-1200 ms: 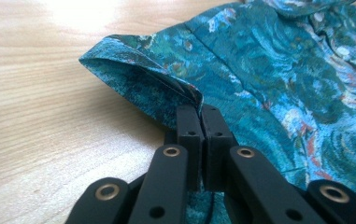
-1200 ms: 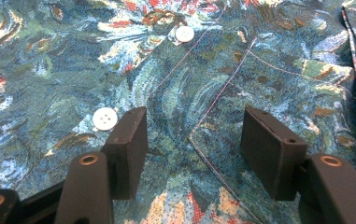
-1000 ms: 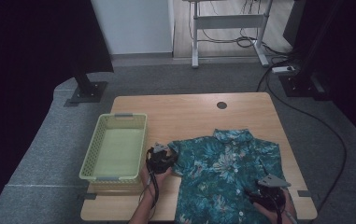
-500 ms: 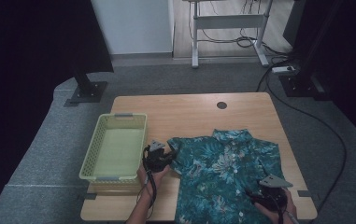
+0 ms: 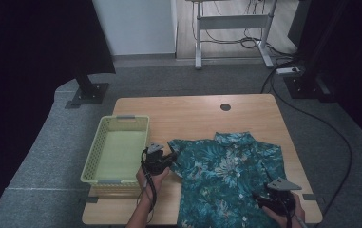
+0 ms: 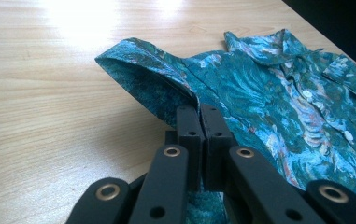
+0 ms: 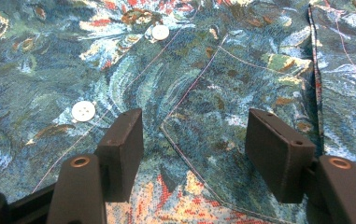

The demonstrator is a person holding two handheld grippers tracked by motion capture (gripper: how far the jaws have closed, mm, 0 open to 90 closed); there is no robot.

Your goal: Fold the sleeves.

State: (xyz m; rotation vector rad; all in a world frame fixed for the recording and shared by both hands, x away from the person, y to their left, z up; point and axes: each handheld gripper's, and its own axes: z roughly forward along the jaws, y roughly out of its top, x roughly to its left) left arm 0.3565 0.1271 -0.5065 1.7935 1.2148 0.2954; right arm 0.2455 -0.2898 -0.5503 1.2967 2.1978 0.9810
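A teal floral short-sleeved shirt (image 5: 226, 175) lies face up on the wooden table (image 5: 193, 114), collar toward the far side. My left gripper (image 5: 171, 156) is shut on the edge of the shirt's left sleeve (image 6: 143, 70), which is lifted a little off the wood. In the left gripper view the jaws (image 6: 200, 114) press together on the fabric. My right gripper (image 5: 264, 202) hovers over the shirt's lower right part, open. Its jaws (image 7: 194, 140) straddle the chest pocket (image 7: 241, 121), with two white buttons (image 7: 83, 111) to their left.
A light green plastic basket (image 5: 117, 147) with nothing in it stands at the table's left edge, close to my left hand. A round cable hole (image 5: 225, 107) sits near the far edge. Bare wood lies beyond the shirt.
My left gripper has shifted slightly toward the sleeve and closed on it. The right gripper has stayed over the shirt's lower right part.
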